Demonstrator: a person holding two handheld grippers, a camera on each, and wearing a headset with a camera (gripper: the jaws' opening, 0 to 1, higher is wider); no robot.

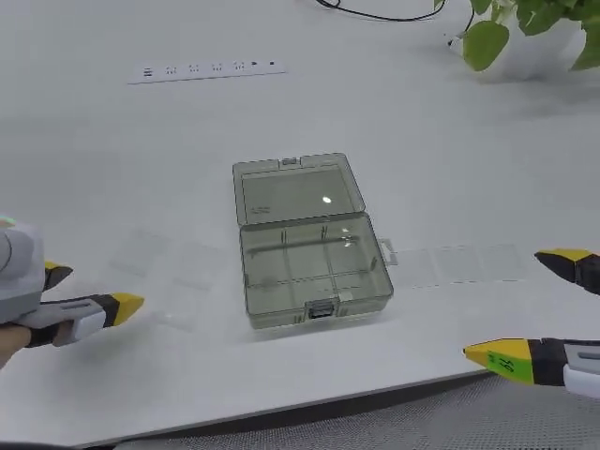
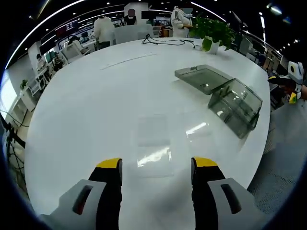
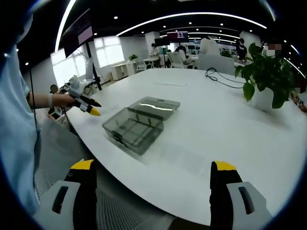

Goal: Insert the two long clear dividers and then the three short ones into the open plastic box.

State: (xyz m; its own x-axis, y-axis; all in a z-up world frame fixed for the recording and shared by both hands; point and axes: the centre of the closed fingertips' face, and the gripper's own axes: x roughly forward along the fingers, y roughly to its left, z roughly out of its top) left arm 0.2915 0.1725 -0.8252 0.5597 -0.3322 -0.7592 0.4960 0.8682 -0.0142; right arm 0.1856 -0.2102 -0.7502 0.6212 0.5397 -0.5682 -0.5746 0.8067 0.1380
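- Plastic box [image 1: 281, 305], smoky and see-through, sits open at the middle of the white table [image 1: 422, 141] in the head view, with its latch side facing the person.
- Its lid [image 1: 295, 192] lies folded back flat at 12 o'clock from the base and touches the tabletop.
- Faint lines cross the inside of the base. I cannot tell whether they are dividers or moulded ribs.
- Clear dividers [image 1: 461, 263] lie flat in a row on the table at 3 o'clock from the box, just beside it and hard to make out against the white.
- More clear pieces [image 2: 153, 143] lie flat at 9 o'clock from the box. In the left gripper view they are at 12 o'clock from the jaws, just ahead of the tips.
- Left gripper [image 1: 92, 288] hovers at 8 o'clock from the box. Its yellow-tipped jaws stand apart with nothing between them.
- Right gripper [image 1: 513, 306] is at 4 o'clock from the box, near the table edge. Its jaws are spread wide and grip nothing.
- In the right gripper view, a hand [image 3: 60, 99] holds the left gripper at 10 o'clock from the box.
- White power strip [image 1: 206, 68] lies at 11 o'clock from the box, well apart from it.
- Leafy plant [image 1: 525, 23] stands at 1 o'clock, with a dark cable [image 1: 375, 13] beside it at the far edge.
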